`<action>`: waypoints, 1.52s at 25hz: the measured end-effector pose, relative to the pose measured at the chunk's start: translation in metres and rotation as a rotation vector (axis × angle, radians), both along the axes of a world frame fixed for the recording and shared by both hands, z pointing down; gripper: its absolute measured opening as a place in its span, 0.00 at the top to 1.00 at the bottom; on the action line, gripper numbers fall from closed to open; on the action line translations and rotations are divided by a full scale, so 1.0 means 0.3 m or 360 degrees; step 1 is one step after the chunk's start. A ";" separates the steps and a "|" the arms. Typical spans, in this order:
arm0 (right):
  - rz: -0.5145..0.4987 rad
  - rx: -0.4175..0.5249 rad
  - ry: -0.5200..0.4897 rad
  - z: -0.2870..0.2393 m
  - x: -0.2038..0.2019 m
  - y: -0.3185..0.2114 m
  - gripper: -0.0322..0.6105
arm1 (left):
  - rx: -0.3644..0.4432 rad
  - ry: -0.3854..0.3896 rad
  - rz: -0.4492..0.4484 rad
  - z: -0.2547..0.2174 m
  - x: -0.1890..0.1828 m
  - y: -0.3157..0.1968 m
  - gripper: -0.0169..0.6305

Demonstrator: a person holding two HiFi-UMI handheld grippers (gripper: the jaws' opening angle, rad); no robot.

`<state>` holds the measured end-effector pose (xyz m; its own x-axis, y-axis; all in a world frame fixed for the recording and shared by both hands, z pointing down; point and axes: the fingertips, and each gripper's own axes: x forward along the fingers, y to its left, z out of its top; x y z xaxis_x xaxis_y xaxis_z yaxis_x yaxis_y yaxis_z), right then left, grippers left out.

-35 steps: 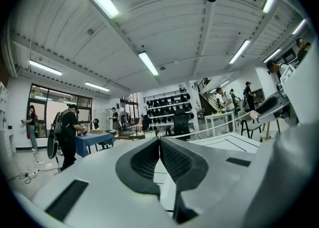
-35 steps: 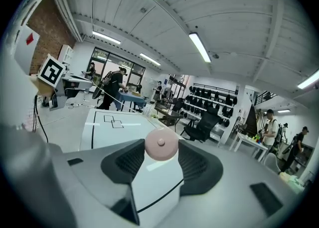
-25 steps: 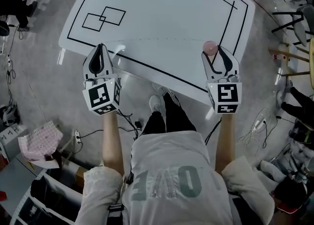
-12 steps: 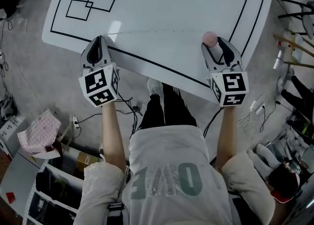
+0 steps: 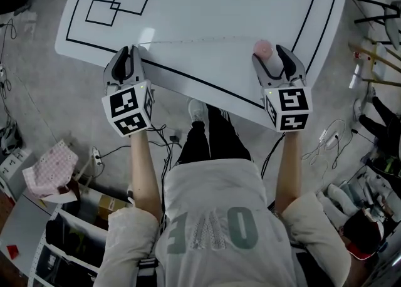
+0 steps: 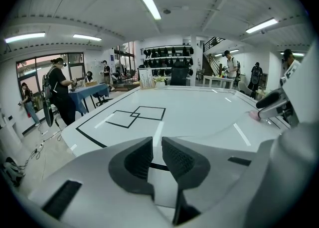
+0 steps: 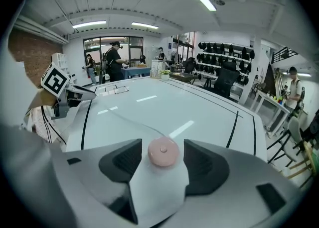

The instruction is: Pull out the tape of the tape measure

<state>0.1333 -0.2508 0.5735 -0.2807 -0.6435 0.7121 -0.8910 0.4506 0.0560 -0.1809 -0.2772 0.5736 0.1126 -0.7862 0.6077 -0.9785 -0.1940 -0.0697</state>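
Case (image 7: 163, 152): small round pink puck w/ a hard shell, prob. light & smooth. It'd likely skid on the glossy surface (image 5: 219, 4) unless pinned, so take it across the rounded sides w/ both pads. Tape (image 5: 200, 39): thin, limp, flimsy-looking. Best held at the very end, flat btwn pads, pulling in line or it may slip out. If sprung, it'd prob. snap back once let go.

Right claw (image 5: 270, 57): released, jaws have just been opening. The case sits btwn them on the surface, near edge, right side, w/ a gap each side & pads not pressing. Left claw (image 6: 157, 145): clenched at the near edge, left side. The tape's end looks pinched there, but it's too thin to confirm. Tape runs across the surface from left claw to case.
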 end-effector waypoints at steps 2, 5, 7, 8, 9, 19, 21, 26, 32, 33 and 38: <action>0.0006 0.0019 -0.0005 -0.016 0.001 0.001 0.55 | 0.0001 -0.0002 0.0000 -0.008 0.001 0.007 0.91; 0.0012 0.0047 -0.0018 -0.042 0.002 0.010 0.55 | -0.0005 0.0008 -0.0004 -0.019 0.001 0.022 0.80; 0.0012 0.0067 -0.0020 -0.063 0.003 0.020 0.55 | -0.0016 0.0006 -0.0012 -0.026 -0.004 0.034 0.78; 0.0016 0.0080 -0.0023 -0.075 0.004 0.026 0.55 | -0.0016 -0.0003 -0.0020 -0.032 -0.009 0.041 0.78; 0.0025 0.0094 -0.0028 -0.089 0.006 0.031 0.55 | -0.0006 -0.0015 -0.0029 -0.044 -0.015 0.046 0.78; 0.0130 0.0422 -0.0041 -0.382 0.058 0.076 0.55 | 0.0367 0.0033 -0.0011 -0.394 0.014 0.066 0.78; 0.0174 0.0541 -0.0064 -0.489 0.071 0.104 0.55 | 0.0494 0.0066 0.0011 -0.517 0.040 0.095 0.78; 0.0277 0.0903 -0.0177 -0.763 0.074 0.173 0.68 | 0.0856 0.0148 0.0081 -0.826 0.111 0.179 0.78; 0.0300 0.1187 -0.0267 -0.975 0.037 0.308 0.85 | 0.1176 0.0142 0.0176 -1.084 0.191 0.355 0.86; 0.0299 0.1217 -0.0275 -0.996 0.030 0.332 0.86 | 0.1226 0.0146 0.0176 -1.113 0.199 0.387 0.88; 0.0268 0.1295 -0.0398 -1.048 -0.027 0.455 0.88 | 0.1348 0.0231 0.0151 -1.163 0.226 0.535 0.92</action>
<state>0.1252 -0.1142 0.2591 -0.2229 -0.9732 -0.0575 -0.9714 0.2167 0.0972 -0.1131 -0.1167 0.2247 0.2320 -0.9511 -0.2041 -0.9712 -0.2147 -0.1034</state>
